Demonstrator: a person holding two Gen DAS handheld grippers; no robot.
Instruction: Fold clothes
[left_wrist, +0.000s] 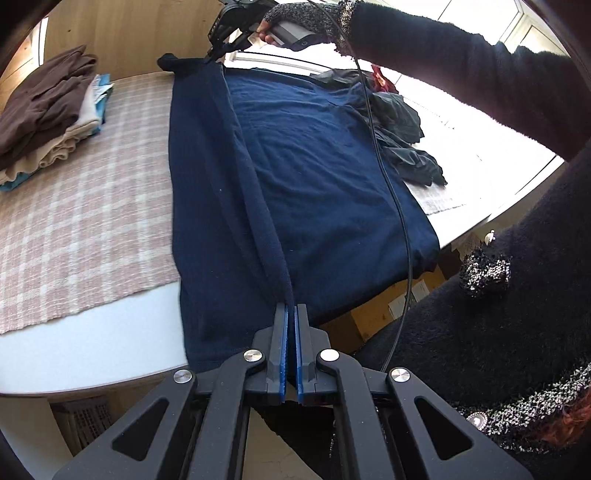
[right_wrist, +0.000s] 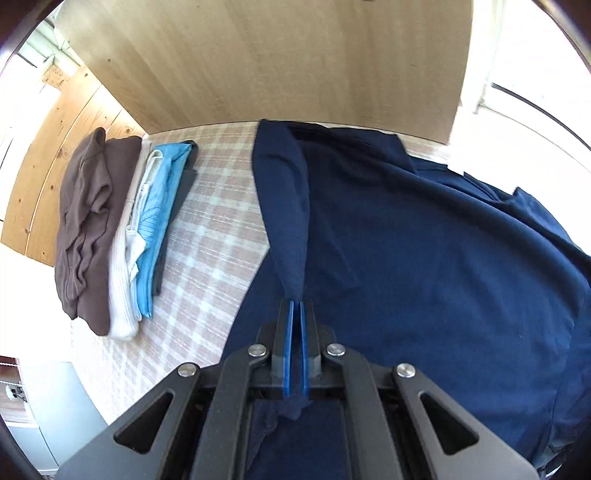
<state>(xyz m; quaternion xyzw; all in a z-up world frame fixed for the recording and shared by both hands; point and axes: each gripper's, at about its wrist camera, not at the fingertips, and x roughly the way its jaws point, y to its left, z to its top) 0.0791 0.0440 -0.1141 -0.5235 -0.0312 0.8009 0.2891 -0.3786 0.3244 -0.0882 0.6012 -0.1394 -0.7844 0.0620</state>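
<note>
Your left claw (left_wrist: 291, 314) is closed on the near end of a long fold edge of the navy garment (left_wrist: 317, 162), and your right claw (right_wrist: 296, 308) is closed on the far end of the same edge; in both, the blue pads are nearly together with cloth pinched between them. The garment lies spread on the table (left_wrist: 92, 343), partly over the checked cloth (left_wrist: 81, 206), and its near part hangs over the table edge toward you. The held edge stands up as a ridge between the two claws, so I judge that you are carrying one side strip over the body of the garment.

To do this well, keep both claws at the same height and keep the edge taut, so the strip goes down straight and without wrinkles. Move both ends together; if one goes ahead, the fold line will be slanted. Lay the edge down flat before you open the claws.

The left wrist view shows the whole length of the ridge, your right hand (left_wrist: 295, 27) at the far end, the black cable (left_wrist: 384, 166) crossing the garment, and a dark green garment (left_wrist: 406, 136) lying crumpled at the right. The right wrist view shows none of these, but it shows better the stack of folded clothes (right_wrist: 107, 236), with brown on top, then white and light blue, and also the flat far part of the navy garment.
</note>
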